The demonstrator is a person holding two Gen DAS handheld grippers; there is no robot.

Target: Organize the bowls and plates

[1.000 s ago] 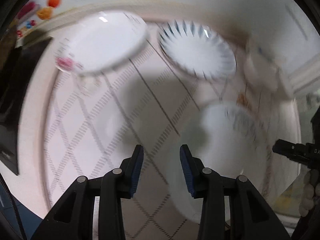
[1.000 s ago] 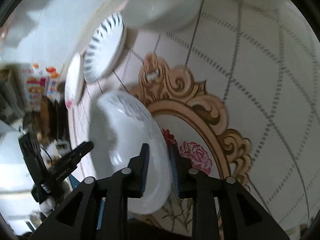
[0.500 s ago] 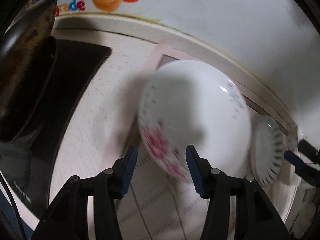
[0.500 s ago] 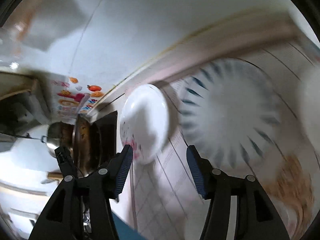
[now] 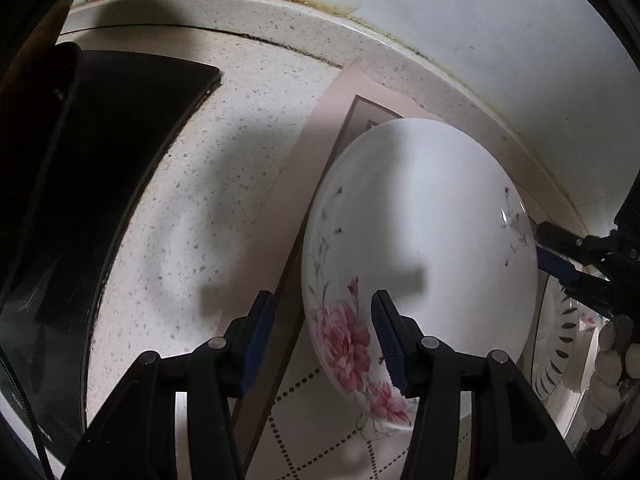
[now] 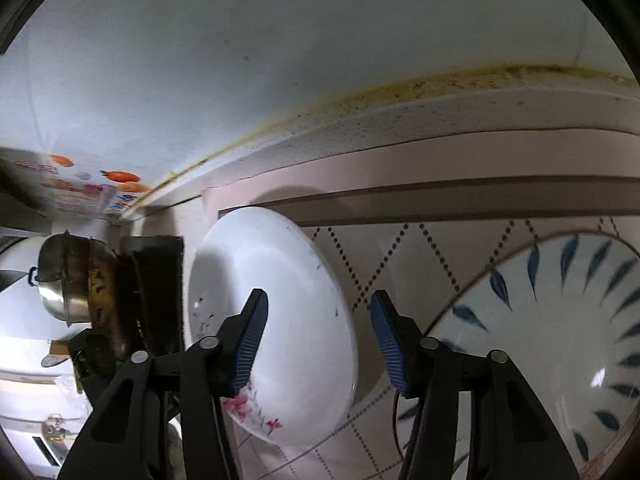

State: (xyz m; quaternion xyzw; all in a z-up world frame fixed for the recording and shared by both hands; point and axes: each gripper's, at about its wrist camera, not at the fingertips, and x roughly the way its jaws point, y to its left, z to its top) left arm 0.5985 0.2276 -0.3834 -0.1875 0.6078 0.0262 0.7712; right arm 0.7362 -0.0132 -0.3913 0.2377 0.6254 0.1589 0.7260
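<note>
Speckled stone counter (image 5: 240,184) runs under a white wall (image 6: 280,60), with a grimy seam at the join. A pale patterned mat (image 5: 320,128) lies on the counter. On the mat sits a white plate with pink flowers (image 5: 420,248), near the mat's corner. The left gripper (image 5: 322,340) is spread wide, its jaws straddling the plate's flowered rim without closing on it. The right gripper (image 6: 318,342) is likewise wide apart and holds nothing; it hangs over the gap between the flowered plate (image 6: 272,320) and a blue-leaf plate (image 6: 560,340), which rests just beside it. A dark stove top (image 5: 120,152) and a metal pot (image 6: 68,276) occupy the far end.
</note>
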